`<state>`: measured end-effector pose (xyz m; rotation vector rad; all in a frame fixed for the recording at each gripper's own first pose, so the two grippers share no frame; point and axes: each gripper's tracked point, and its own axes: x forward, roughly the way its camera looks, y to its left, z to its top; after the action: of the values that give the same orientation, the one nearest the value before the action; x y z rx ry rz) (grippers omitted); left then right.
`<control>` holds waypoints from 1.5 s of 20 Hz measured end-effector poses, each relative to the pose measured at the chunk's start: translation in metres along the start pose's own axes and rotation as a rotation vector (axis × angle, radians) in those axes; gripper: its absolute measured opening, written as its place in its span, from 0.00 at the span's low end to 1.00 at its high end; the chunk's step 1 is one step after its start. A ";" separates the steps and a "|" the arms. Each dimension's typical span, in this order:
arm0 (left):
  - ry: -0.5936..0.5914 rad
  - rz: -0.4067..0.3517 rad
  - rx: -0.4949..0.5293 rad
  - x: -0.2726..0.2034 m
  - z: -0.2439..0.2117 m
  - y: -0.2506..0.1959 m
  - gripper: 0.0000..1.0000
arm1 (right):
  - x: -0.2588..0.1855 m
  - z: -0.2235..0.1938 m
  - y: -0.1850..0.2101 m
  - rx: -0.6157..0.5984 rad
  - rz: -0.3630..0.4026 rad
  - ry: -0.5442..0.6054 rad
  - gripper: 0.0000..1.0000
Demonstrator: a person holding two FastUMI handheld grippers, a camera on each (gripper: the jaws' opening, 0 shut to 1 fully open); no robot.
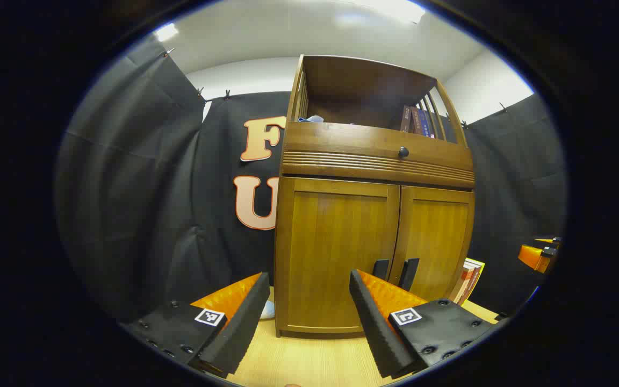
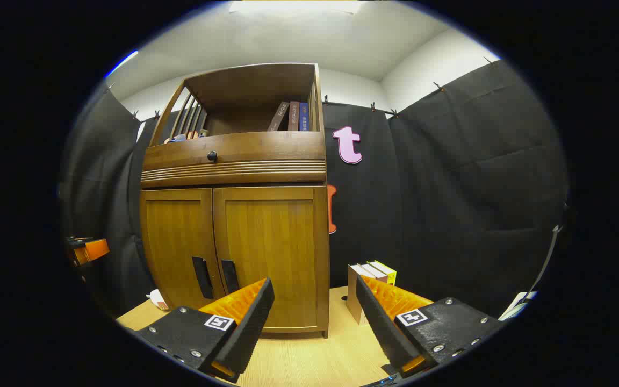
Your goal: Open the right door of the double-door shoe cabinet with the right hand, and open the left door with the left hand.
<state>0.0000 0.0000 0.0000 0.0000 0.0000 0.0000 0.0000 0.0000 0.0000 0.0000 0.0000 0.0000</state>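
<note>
Shoe cabinet: wooden, stands upright on the bench, directly ahead of both tools; seen in the right gripper view at.
Left door: closed, flush with the frame, straight ahead of the left tool.
Right door: closed, flush with the frame, ahead of the right tool and slightly to its left in that view.
Door handles: two dark vertical handles, side by side at the centre seam; left handle and right handle; neither is touched by a tool.
Drawer: closed above the doors, with a round dark knob.
Top shelf: open compartment holding upright books at the cabinet's right end.
Left tool: fingers set wide apart, holding nothing; it sits short of the cabinet front, with the left door in the gap between the fingers.
Right tool: fingers set wide apart, holding nothing; short of the cabinet, its left finger lies before the right door's lower edge, its right finger is off past the cabinet's right side.
Bench: light wood surface beneath both tools and the cabinet.
Surroundings: a small stack of books stands on the bench just beyond the right tool's right finger, beside the cabinet; black cloth wall behind.
</note>
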 end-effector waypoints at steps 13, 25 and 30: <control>-0.011 0.013 -0.005 -0.005 0.006 0.011 0.94 | 0.002 0.000 0.003 -0.001 0.006 -0.007 0.94; -0.005 0.019 -0.010 -0.008 0.002 0.012 0.94 | 0.012 -0.019 0.033 0.003 0.047 0.022 0.94; 0.004 0.034 -0.007 -0.011 -0.001 0.022 0.94 | 0.040 -0.036 0.073 0.017 0.105 0.026 0.94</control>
<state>-0.0113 0.0220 -0.0011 -0.0074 0.0037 0.0339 0.0401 0.0734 -0.0358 0.0172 0.0257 0.1053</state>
